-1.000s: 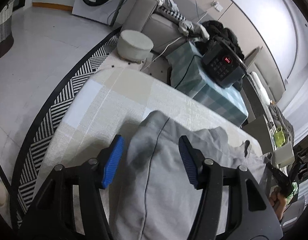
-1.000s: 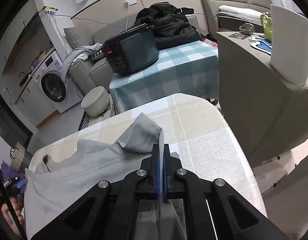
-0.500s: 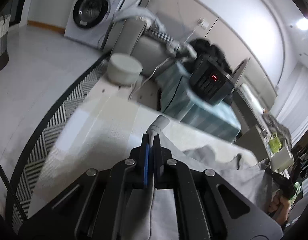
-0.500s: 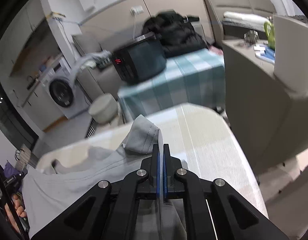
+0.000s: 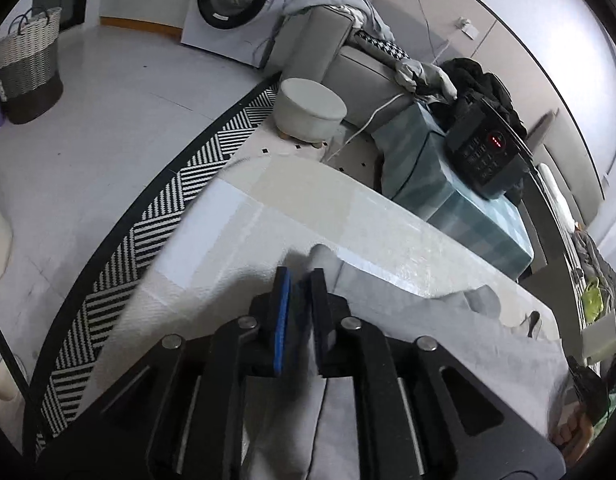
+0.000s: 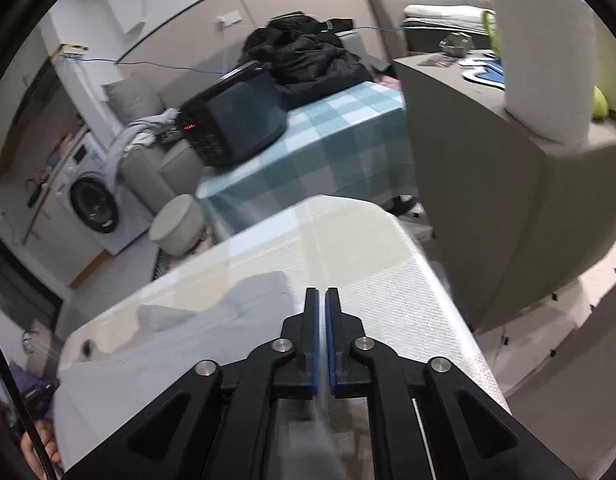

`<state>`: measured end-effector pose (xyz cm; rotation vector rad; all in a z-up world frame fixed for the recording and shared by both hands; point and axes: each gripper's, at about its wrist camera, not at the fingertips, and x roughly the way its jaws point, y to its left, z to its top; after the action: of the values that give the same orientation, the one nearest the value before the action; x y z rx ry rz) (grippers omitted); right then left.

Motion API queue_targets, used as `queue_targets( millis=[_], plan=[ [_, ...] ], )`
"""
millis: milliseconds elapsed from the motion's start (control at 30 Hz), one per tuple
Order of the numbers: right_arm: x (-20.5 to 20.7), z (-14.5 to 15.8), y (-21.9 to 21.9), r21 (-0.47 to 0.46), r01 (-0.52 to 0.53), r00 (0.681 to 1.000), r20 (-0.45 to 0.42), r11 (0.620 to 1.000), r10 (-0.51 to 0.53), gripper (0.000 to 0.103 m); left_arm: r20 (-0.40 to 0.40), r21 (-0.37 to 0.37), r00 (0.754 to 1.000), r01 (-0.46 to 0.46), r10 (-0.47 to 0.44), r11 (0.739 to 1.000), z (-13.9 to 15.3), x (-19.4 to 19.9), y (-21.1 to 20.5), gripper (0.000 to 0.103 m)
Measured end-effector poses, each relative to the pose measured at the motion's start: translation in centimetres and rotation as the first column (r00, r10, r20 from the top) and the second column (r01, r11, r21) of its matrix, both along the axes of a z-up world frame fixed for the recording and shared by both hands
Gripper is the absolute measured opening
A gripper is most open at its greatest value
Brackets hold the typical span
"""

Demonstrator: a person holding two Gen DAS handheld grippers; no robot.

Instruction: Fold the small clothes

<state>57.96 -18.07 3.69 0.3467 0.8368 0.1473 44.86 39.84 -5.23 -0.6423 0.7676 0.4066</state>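
Grey shirt lies spread on the plaid surface, body trailing toward 4 o'clock in the left view. Left gripper w/ jaws just easing apart, a narrow gap now, sleeve cloth between them. Right gripper likewise just loosening, thin fabric edge in the slot. Risk: both grips going slack at once, so cloth slips early & fold lands crooked or bunches near the 12 o'clock edge.
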Motion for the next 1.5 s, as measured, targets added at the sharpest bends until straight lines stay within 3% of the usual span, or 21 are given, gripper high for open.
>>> queue_targets(
  millis=[67,100,133,200,467,600,667,733,800,900,1100,1167,1233,1300,1333,1367,1433,1500],
  plan=[
    [-0.2,0.5,0.2,0.036,-0.043,0.999,-0.001,0.998,0.043,0.025,0.011,-0.019,1.000,0.010,-0.010,1.000,0.3,-0.1,0.0,0.025],
    [-0.2,0.7,0.4,0.044,-0.060,0.998,-0.004,0.997,0.061,0.035,0.018,-0.022,1.000,0.014,-0.014,1.000,0.6,-0.2,0.0,0.027],
    [-0.3,0.8,0.6,0.047,-0.072,0.997,-0.004,0.996,0.072,0.036,0.022,-0.019,1.000,0.016,-0.015,1.000,0.8,-0.6,-0.2,0.031],
    [-0.3,0.7,1.1,0.053,-0.100,0.995,-0.005,0.994,0.101,0.036,0.017,-0.018,1.000,0.022,-0.022,1.000,1.1,-0.9,-0.3,0.036],
    [0.1,-0.8,2.6,-0.067,-0.112,0.993,-0.048,0.991,0.109,0.034,-0.029,-0.013,0.998,0.057,-0.057,0.998,0.2,-0.5,-1.2,0.036],
    [0.3,-1.6,1.6,-0.013,-0.086,0.994,-0.074,0.996,0.085,0.034,-0.036,-0.009,0.998,0.059,-0.060,0.998,0.0,-0.4,-1.4,0.036],
    [0.1,-1.4,1.4,-0.001,-0.089,0.994,-0.057,0.996,0.089,0.031,-0.037,-0.006,0.997,0.060,-0.060,0.998,-0.1,-0.2,-1.3,0.036],
    [-0.3,-0.7,2.2,-0.064,-0.113,0.994,-0.013,0.992,0.112,0.014,-0.039,0.000,0.997,0.063,-0.062,0.998,-0.1,-0.1,-1.5,0.036],
    [-0.7,0.0,2.7,-0.103,-0.123,0.992,0.023,0.987,0.126,0.005,-0.038,-0.008,0.997,0.070,-0.071,0.997,-0.1,-0.1,-1.5,0.036],
    [-0.8,0.4,2.9,-0.131,-0.139,0.989,0.029,0.982,0.144,0.003,-0.034,-0.001,0.996,0.079,-0.079,0.997,0.0,-0.1,-1.7,0.036],
    [0.1,-0.9,2.4,-0.170,-0.084,0.996,-0.051,0.982,0.076,0.004,-0.069,0.029,0.994,0.084,-0.082,0.996,0.1,0.0,-2.0,0.036],
    [-0.1,0.0,2.5,-0.148,-0.095,0.995,-0.040,0.984,0.090,0.010,-0.089,0.069,0.994,0.074,-0.067,0.995,0.6,0.1,-2.4,0.036],
    [-0.7,1.4,3.0,-0.145,-0.117,0.993,-0.007,0.982,0.117,0.021,-0.094,0.110,0.993,0.081,-0.071,0.991,1.8,0.0,-3.2,0.036],
    [-1.4,2.6,3.7,-0.148,-0.146,0.989,0.004,0.978,0.149,0.043,-0.081,0.135,0.991,0.115,-0.104,0.984,3.3,-0.4,-4.4,0.036],
    [-1.9,3.4,4.4,-0.140,-0.169,0.985,0.012,0.976,0.173,0.046,-0.073,0.152,0.989,0.139,-0.129,0.979,4.3,-0.7,-5.4,0.039],
    [-2.3,4.0,4.9,-0.136,-0.183,0.982,0.022,0.974,0.188,0.051,-0.064,0.167,0.986,0.162,-0.153,0.973,5.2,-1.2,-6.4,0.046],
    [-3.9,5.0,6.3,-0.129,-0.213,0.975,0.031,0.969,0.219,0.076,-0.042,0.175,0.978,0.207,-0.203,0.963,6.7,-2.5,-8.9,0.058],
    [-5.5,5.4,7.6,-0.118,-0.255,0.964,0.039,0.960,0.262,0.086,-0.027,0.168,0.962,0.272,-0.271,0.948,7.6,-4.1,-11.9,0.073]
  ],
)
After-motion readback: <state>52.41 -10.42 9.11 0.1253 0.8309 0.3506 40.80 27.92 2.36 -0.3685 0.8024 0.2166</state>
